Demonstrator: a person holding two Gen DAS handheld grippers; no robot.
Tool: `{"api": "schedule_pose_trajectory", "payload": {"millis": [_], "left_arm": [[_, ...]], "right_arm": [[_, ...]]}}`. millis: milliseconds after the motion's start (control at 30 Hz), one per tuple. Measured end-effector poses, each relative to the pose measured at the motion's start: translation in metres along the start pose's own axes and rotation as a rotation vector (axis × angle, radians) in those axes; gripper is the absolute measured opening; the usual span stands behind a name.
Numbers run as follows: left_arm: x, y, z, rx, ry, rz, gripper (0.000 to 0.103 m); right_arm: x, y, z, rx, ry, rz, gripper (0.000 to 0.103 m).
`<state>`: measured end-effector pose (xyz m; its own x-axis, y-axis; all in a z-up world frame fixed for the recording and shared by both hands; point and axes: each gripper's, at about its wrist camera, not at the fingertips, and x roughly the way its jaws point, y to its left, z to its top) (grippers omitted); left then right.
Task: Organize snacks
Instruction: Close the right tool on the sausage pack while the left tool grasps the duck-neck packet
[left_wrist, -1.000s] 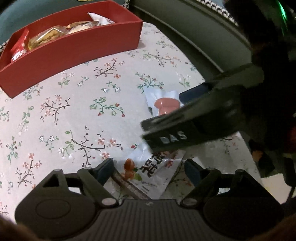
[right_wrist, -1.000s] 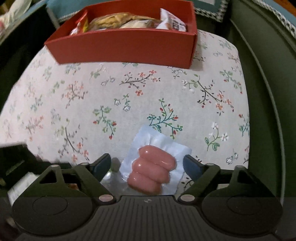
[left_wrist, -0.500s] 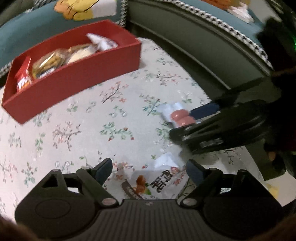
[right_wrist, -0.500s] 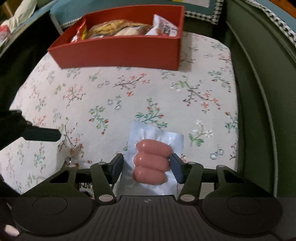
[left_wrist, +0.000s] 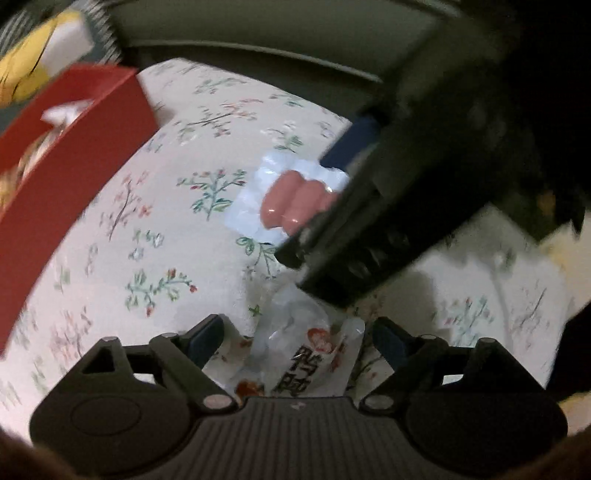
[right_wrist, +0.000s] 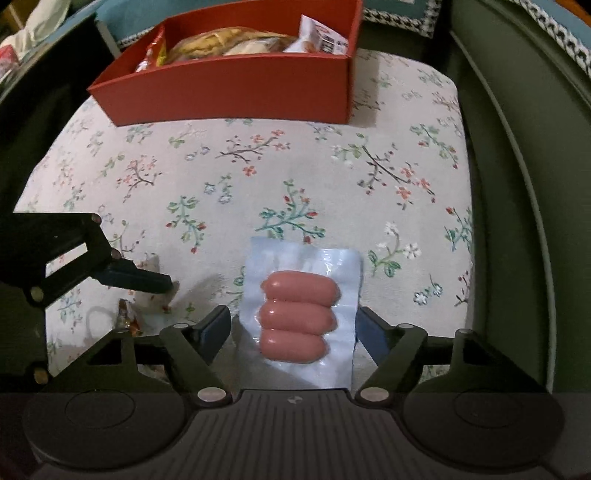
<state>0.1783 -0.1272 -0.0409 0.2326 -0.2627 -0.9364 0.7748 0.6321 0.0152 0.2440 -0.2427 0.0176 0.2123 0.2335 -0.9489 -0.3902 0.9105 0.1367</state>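
Red box (right_wrist: 236, 92), one, sits upper centre with several snacks inside. Below it lies open floral cloth (right_wrist: 258, 177). One three-sausage pack (right_wrist: 299, 314) lies between the right gripper (right_wrist: 293, 325), whose jaws have just spread apart. The left gripper (left_wrist: 295, 341) stands apart over one white packet (left_wrist: 306, 354).

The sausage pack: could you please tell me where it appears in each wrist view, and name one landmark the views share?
Left wrist view: the sausage pack lies right of centre on the floral cloth, partly hidden by the right hand-held gripper.
Right wrist view: the pack sits bottom centre, between the open fingers.
Shared landmark: the red box.
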Motion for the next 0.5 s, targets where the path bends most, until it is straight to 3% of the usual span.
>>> {"api": "schedule_pose_trajectory", "payload": {"millis": [167, 333, 400, 433, 500], "left_arm": [[-0.003, 0.002, -0.008, -0.041, -0.013, 0.018, 0.103], [-0.013, 0.001, -0.024, -0.15, -0.041, 0.051, 0.103], [-0.018, 0.003, -0.029, -0.204, -0.048, 0.063, 0.092], [-0.021, 0.004, -0.031, -0.226, -0.052, 0.06, 0.087], [-0.026, 0.007, -0.035, -0.28, -0.064, 0.051, 0.085]], "right_arm": [[0.001, 0.003, 0.002, -0.014, -0.006, -0.013, 0.077], [0.0, 0.006, 0.001, -0.027, -0.014, -0.019, 0.074], [-0.001, 0.009, 0.0, -0.037, -0.015, -0.024, 0.072], [-0.003, 0.009, -0.001, -0.036, -0.019, -0.027, 0.064], [-0.008, 0.008, 0.001, -0.021, -0.032, -0.009, 0.06]]}}
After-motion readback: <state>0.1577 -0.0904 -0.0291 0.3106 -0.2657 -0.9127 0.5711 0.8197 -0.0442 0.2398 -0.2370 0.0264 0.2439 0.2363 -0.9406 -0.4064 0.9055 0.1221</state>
